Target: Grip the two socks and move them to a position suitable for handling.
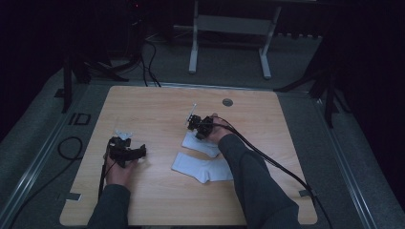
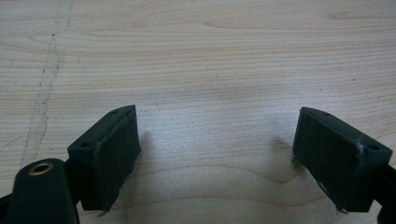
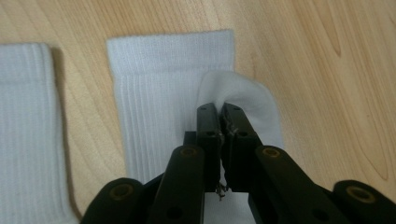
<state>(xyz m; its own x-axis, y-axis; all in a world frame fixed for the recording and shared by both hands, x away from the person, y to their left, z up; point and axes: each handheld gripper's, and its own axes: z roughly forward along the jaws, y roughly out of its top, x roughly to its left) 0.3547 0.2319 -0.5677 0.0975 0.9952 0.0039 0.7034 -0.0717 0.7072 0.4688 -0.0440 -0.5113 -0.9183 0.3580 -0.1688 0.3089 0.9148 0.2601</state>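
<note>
Two white socks lie side by side on the wooden table (image 1: 157,109). The farther sock (image 1: 200,143) (image 3: 163,88) has its toe end folded up, and my right gripper (image 1: 198,126) (image 3: 220,109) is shut on that raised fold. The nearer sock (image 1: 198,167) (image 3: 28,126) lies flat beside it. My left gripper (image 1: 131,153) (image 2: 215,149) hovers low over bare wood at the table's left, open, with nothing between its fingers (image 2: 114,149).
A round grommet (image 1: 228,102) sits near the table's far edge. Cables (image 1: 267,155) trail from both grippers toward the near edge. Beyond the table stand a white frame (image 1: 229,28) and black stands (image 1: 76,71) on a grey floor.
</note>
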